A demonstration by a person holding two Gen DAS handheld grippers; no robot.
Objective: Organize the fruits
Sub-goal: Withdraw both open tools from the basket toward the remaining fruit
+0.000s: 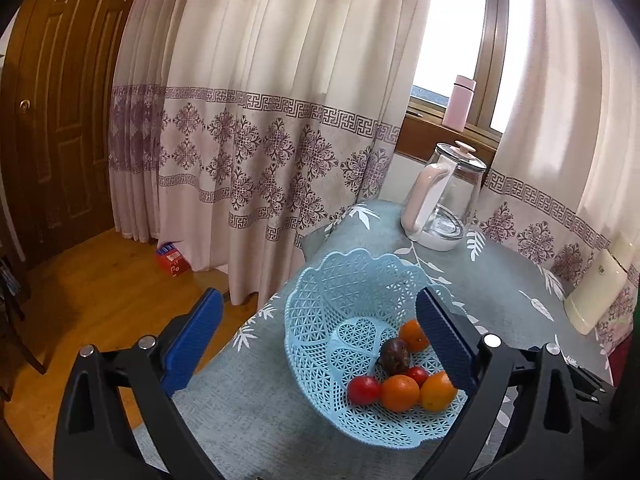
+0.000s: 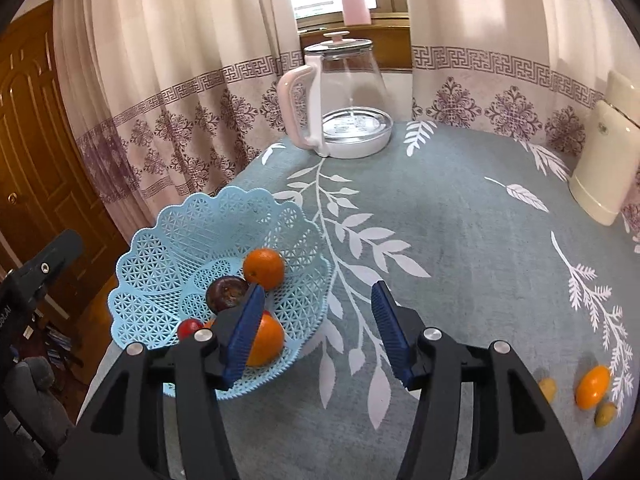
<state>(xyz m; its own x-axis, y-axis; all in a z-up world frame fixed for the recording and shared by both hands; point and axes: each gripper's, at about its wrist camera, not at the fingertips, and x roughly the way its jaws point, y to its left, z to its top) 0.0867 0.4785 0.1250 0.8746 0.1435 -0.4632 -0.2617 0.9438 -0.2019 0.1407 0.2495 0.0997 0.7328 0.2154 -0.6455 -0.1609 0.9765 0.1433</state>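
Both tongs spread, holding nothing: left tongs (image 1: pixel 318 338) and right tongs (image 2: pixel 318 330) hover by the light-blue plastic lattice basket (image 2: pixel 168 232), lower left of frame, w/ oranges, red fruit, dark fruit inside. Small orange oval fruit (image 2: pixel 593 386) and two yellowish ones sit loose on counter (image 2: pixel 460 240), lower right, prob. next to collect.

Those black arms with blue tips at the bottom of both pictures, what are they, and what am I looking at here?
They are handheld grippers, one in each of a person's hands, each carrying a wide-angle camera looking along its two blue fingers. One picture is from the left gripper, the other from the right gripper. Both are open and hold nothing. On the leaf-print tablecloth sits a blue basket holding oranges, red fruits and one dark fruit. A glass kettle stands behind. Three small fruits lie loose on the cloth, away from the basket.
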